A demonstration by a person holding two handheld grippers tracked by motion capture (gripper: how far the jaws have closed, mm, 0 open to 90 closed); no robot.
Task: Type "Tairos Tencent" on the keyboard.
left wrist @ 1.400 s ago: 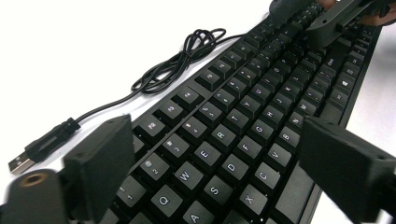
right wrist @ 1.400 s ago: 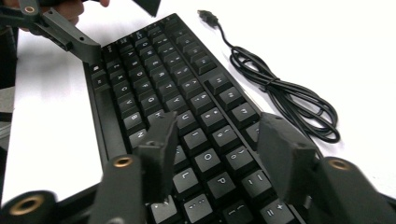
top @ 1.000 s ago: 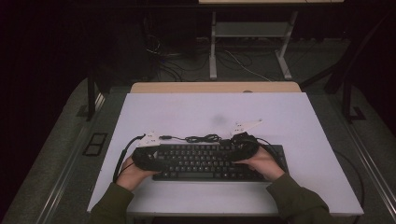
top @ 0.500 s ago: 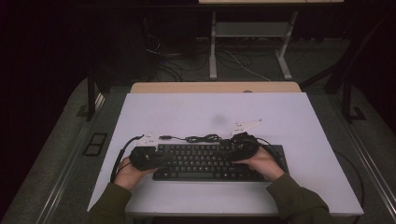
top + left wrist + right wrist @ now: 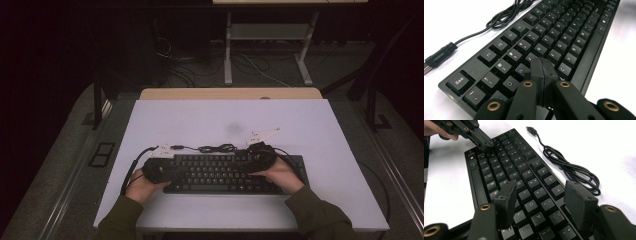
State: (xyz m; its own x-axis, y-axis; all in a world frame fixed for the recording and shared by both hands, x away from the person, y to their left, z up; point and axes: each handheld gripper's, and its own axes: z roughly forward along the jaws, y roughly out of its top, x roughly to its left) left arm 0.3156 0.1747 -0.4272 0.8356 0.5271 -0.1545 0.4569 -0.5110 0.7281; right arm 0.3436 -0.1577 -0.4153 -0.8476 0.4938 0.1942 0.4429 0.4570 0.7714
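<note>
A black keyboard point(image 5: 225, 172) lies across the near part of the white table point(image 5: 320, 130). My left gripper point(image 5: 172, 169) is over the keyboard's left end. Its jaws are shut with nothing between them, and their tip point(image 5: 543, 65) sits just above the letter keys of the keyboard point(image 5: 564, 32). My right gripper point(image 5: 251, 164) hovers over the right half of the keyboard point(image 5: 524, 180) and stands open point(image 5: 541, 195). Between its fingers point(image 5: 506, 197) there are only keys below. The left gripper point(image 5: 482, 141) also appears at the far end of the right gripper view.
The keyboard's black cable point(image 5: 217, 148) lies coiled on the table just behind it, with the loose USB plug point(image 5: 439, 56) beside the Esc corner. A wooden desk edge point(image 5: 230, 93) borders the table's far side. The front edge runs just below the person's wrists.
</note>
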